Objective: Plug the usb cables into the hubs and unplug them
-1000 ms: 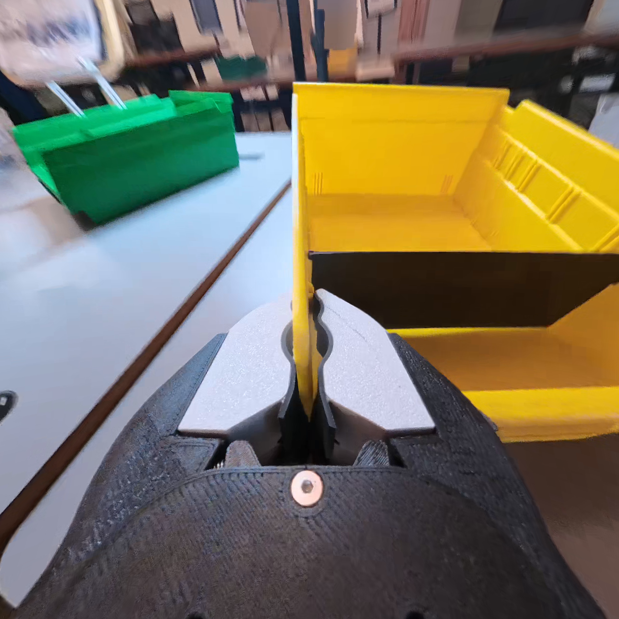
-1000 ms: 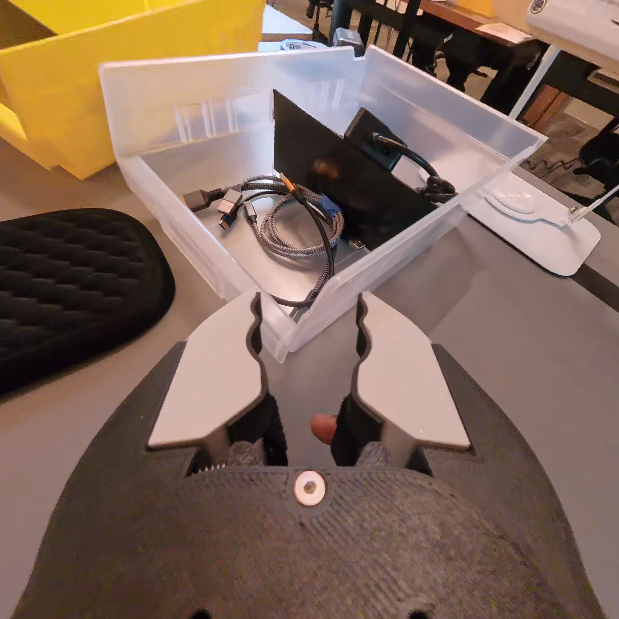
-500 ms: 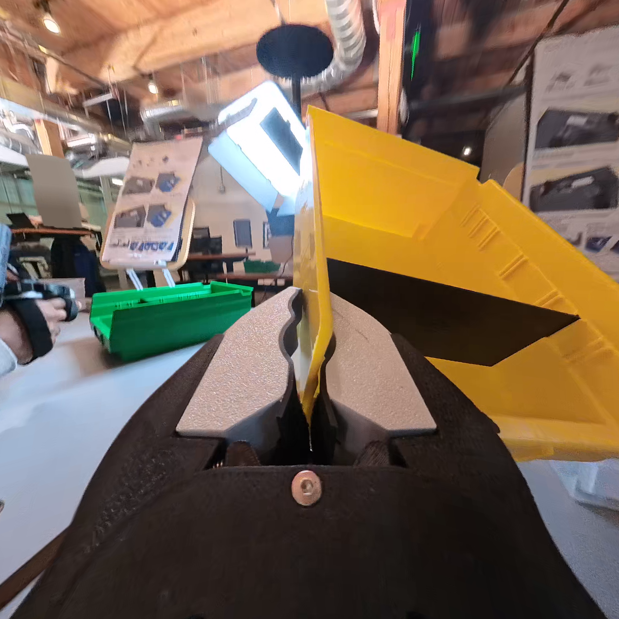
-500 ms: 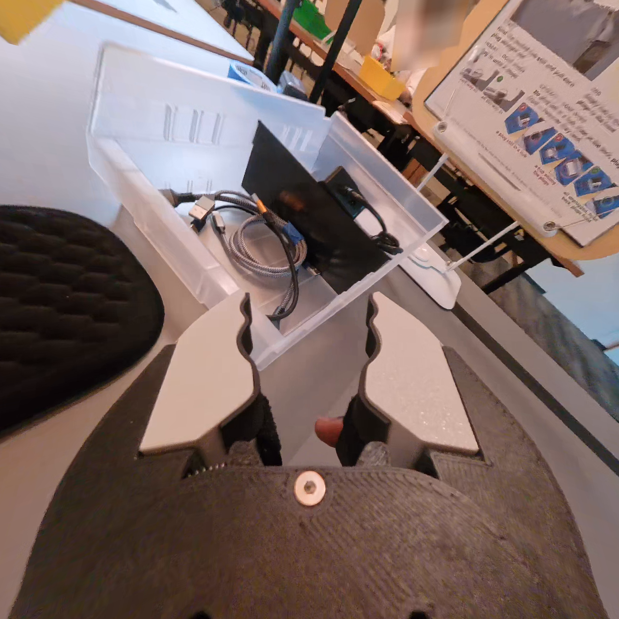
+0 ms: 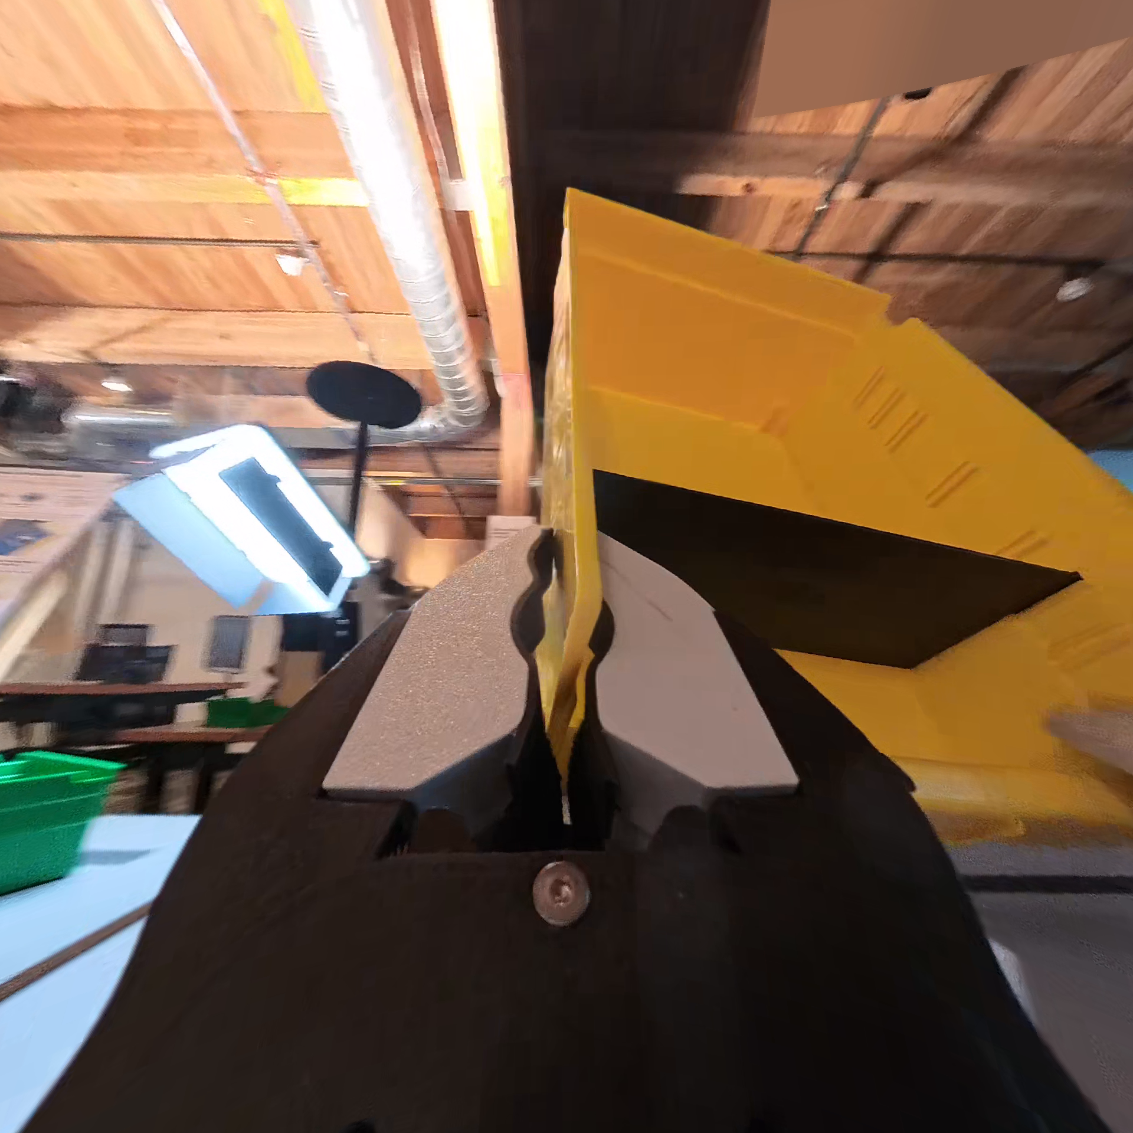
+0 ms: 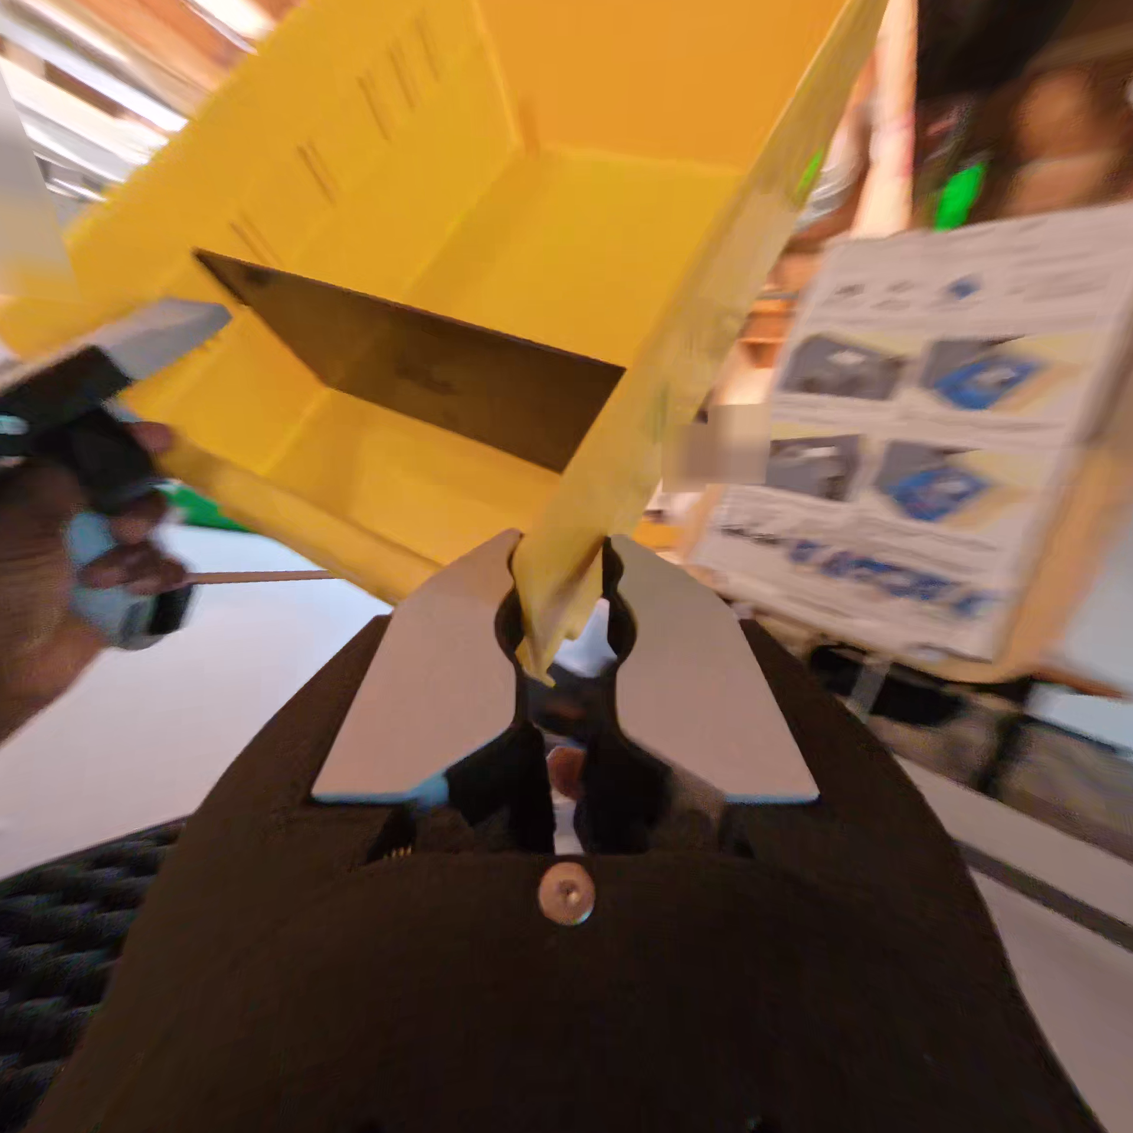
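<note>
Above table, yellow bin (image 5: 766, 392) tilted, airborne; left gripper (image 5: 567, 644) clamped on side wall, right gripper (image 6: 561, 588) straddling opposite wall, closure unclear. Thin stiff plastic, likely light, slippery: grip deep on rim.

Tilted yellow bin (image 6: 552, 202) fills space ahead; black divider (image 6: 429, 374) spans its interior; white table (image 6: 202, 674) below open.

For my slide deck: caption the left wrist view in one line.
Left tongs clamp the side wall of a lifted, tilted yellow bin with a black divider, wooden ceiling behind.
</note>
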A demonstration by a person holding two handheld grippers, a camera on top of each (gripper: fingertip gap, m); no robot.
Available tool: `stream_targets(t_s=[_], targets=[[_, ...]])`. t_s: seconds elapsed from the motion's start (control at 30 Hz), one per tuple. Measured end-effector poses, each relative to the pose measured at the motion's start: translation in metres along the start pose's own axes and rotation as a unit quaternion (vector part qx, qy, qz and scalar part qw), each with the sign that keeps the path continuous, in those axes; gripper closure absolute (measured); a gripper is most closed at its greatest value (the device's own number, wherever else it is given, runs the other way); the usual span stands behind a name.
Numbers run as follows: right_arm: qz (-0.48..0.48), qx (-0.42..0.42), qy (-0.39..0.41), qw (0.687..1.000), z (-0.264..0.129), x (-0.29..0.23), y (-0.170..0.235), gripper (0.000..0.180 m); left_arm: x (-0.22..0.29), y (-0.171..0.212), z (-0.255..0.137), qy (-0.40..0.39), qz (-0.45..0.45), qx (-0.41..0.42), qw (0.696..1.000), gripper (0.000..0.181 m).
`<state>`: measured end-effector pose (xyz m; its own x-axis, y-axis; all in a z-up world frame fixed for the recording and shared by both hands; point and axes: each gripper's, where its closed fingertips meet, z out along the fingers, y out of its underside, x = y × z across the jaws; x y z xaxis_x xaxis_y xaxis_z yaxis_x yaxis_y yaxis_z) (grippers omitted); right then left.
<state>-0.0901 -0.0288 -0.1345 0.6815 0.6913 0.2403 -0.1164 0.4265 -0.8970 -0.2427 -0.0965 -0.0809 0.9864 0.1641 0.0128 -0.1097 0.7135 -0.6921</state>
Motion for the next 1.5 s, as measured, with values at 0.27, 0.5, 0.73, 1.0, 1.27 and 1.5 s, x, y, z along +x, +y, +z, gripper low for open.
stream_targets(t_s=[0.27,0.5,0.73,1.0,1.27,1.5], targets=[[-0.162,-0.042,0.224,0.960,-0.085,0.118,-0.019,0.171,0.135,0.009,0.018,0.097,-0.061,-0.016,0.993,0.168],[-0.200,-0.146,0.363,0.898,-0.182,0.217,-0.018,0.171,0.277,0.068,0.043,0.243,-0.115,-0.125,0.955,0.166],[-0.169,-0.315,0.398,0.845,-0.249,0.274,0.045,0.172,0.370,0.165,0.015,0.312,-0.124,-0.298,0.894,0.167],[-0.085,-0.401,0.397,0.821,-0.284,0.289,0.119,0.172,0.406,0.232,-0.019,0.363,-0.054,-0.401,0.840,0.169],[-0.055,-0.447,0.380,0.808,-0.288,0.288,0.143,0.170,0.410,0.264,-0.037,0.408,-0.054,-0.445,0.795,0.161],[-0.114,-0.349,0.333,0.869,-0.272,0.291,0.108,0.111,0.397,0.211,-0.043,0.520,-0.027,-0.395,0.757,0.085]])
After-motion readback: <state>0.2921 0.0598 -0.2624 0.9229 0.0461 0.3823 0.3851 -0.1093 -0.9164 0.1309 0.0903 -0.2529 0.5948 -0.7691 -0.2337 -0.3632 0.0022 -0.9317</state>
